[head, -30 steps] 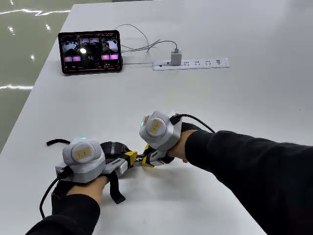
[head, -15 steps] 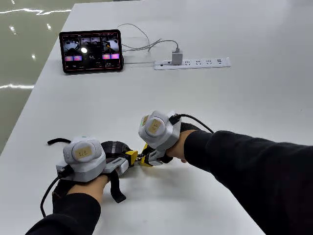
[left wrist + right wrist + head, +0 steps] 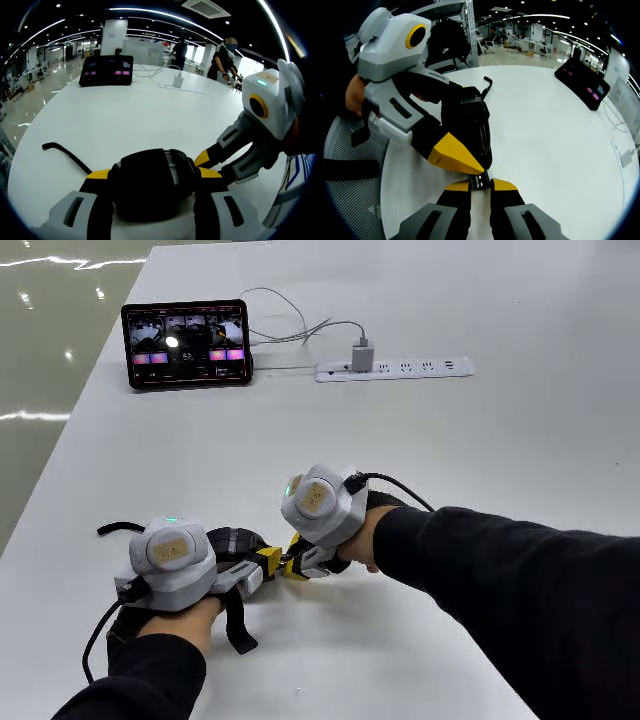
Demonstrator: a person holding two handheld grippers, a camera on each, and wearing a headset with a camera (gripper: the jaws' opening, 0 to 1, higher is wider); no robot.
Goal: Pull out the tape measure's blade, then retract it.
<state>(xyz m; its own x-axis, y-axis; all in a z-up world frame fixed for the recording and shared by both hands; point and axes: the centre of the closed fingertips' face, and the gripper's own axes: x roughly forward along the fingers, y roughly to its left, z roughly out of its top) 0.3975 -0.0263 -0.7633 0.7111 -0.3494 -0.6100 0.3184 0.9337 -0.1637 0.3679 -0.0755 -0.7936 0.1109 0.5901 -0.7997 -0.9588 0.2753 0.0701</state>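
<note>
The black tape measure [image 3: 235, 543] lies on the white table [image 3: 420, 460], its black strap [image 3: 118, 529] trailing to the left. My left gripper [image 3: 250, 572] is shut on its case, which sits between the yellow-tipped jaws in the left gripper view [image 3: 152, 182]. My right gripper [image 3: 293, 566] meets it from the right, shut on the blade's end hook [image 3: 480, 181] right at the case's mouth. The case [image 3: 467, 125] lies just beyond my right gripper [image 3: 480, 185]. Hardly any blade shows between hook and case.
A tablet [image 3: 185, 343] stands at the far left of the table. A white power strip [image 3: 395, 368] with a charger [image 3: 360, 355] and cables lies behind. The table's left edge [image 3: 60, 455] drops to a glossy floor. People stand far off [image 3: 222, 60].
</note>
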